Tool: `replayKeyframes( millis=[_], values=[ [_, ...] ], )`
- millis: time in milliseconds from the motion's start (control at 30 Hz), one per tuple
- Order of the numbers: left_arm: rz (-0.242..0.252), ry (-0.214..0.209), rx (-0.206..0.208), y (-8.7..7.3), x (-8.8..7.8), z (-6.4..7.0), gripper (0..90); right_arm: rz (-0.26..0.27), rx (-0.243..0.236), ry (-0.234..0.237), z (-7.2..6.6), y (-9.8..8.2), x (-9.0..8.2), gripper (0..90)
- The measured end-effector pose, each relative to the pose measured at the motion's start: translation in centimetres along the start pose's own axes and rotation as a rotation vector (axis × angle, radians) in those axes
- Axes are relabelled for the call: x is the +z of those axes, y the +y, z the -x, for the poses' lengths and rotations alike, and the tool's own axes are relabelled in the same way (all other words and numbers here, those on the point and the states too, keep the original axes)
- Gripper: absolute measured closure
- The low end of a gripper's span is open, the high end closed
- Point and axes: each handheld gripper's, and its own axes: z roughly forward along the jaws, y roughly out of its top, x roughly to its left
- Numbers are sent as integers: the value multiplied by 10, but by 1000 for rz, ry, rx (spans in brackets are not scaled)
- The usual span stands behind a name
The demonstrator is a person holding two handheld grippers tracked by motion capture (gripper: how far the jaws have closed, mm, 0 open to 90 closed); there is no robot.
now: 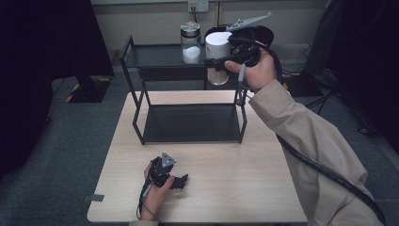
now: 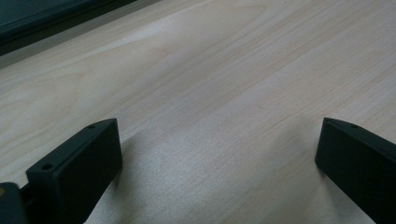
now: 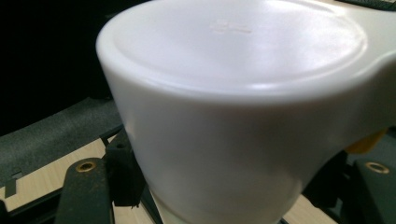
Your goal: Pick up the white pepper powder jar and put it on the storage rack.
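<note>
White plastic was clamped between the fingers of the right gripper [image 1: 221,63]: a jar [image 1: 217,52], gripped near its lid and held above the rack [image 1: 188,96]. A slip could be caused by the smooth wall. The second jar [image 1: 191,43] stood just beside it and could be knocked. The left gripper [image 1: 181,181] rested open, holding nothing, on the surface [image 1: 226,188].

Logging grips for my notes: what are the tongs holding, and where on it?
The right tongs clamp the white-lidded jar just below its lid. The left tongs hold nothing.
</note>
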Motion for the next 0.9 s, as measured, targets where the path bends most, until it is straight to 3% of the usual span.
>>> replayKeyframes(
  millis=[433, 900],
  values=[
    [1, 0, -1, 0, 0, 0, 1, 27, 10, -31, 7, 25, 2, 305],
    [0, 0, 0, 0, 0, 0, 1, 41, 31, -72, 18, 36, 18, 305]
  ],
)
